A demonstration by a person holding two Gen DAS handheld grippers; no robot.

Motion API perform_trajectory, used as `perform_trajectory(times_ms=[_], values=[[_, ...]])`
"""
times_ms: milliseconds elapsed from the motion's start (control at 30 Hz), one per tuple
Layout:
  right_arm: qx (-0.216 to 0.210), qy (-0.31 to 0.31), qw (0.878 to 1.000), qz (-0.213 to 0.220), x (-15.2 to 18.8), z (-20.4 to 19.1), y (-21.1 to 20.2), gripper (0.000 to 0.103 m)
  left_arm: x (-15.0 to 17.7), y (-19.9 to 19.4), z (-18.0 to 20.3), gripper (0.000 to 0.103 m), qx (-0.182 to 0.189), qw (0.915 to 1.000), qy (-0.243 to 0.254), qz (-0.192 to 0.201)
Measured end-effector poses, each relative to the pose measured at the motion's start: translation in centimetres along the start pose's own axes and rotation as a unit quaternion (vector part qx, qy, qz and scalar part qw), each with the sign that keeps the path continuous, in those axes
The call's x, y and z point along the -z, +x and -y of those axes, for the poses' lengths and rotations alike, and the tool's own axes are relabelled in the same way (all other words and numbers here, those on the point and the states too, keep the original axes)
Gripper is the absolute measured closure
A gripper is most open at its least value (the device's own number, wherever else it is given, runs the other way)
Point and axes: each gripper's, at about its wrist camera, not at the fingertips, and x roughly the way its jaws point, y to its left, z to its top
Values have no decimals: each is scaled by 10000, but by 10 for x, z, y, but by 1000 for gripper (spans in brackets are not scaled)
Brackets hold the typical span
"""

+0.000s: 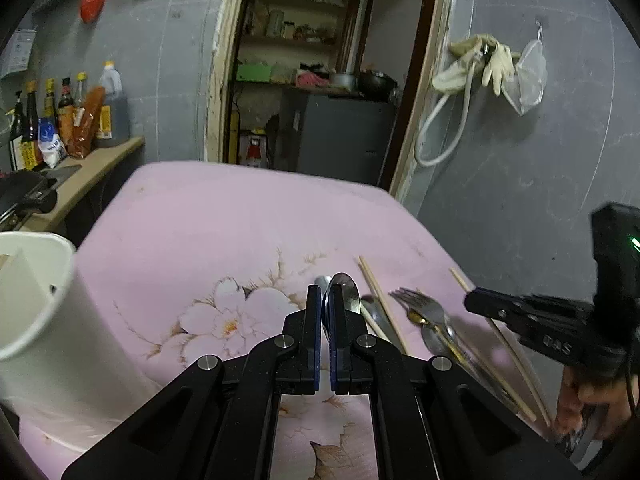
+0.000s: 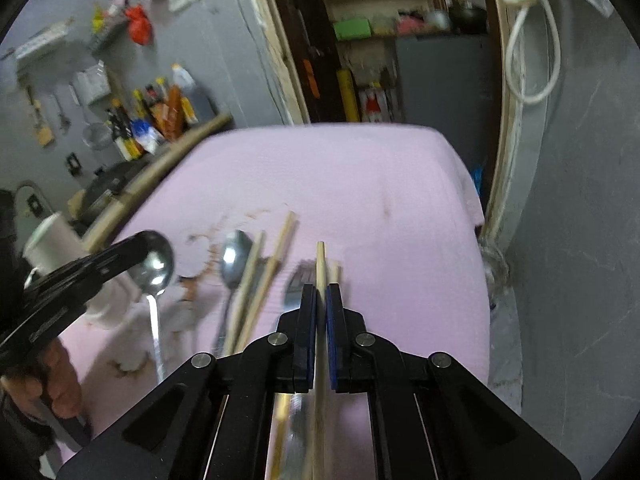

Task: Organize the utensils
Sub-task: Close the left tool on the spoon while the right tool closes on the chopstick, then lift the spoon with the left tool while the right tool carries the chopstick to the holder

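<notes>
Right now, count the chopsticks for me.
3: one chopstick clamped in the right gripper; two more chopsticks side by side on the pink cloth to its left. A pale stub beside it may be a fourth.

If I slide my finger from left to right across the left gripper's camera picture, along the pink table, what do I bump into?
White cup → flower print → left gripper, shut on a spoon → fork → right gripper, holding a chopstick.
</notes>
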Motion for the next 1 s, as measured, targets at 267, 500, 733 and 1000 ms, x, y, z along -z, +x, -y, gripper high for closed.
perform_trajectory(times_ms=[267,500,733,1000], values=[[-209,-75,9884,1502,-1,-31,-46,101,-14,-48,-2,102,-85,9979,-71,634],[-358,-556,9621,2646,-20,-88,-71,101,-32,-97,-10,102,-356,9935,7,1084],[-1098,-496,9468,2985,-50,-142,-61,101,-53,-150,-51,102,-909,9844,-96,1505],[-1936,-84,9214,3368,-91,-198,-34,100,-70,-196,-118,102,-1725,9658,-318,1908]])
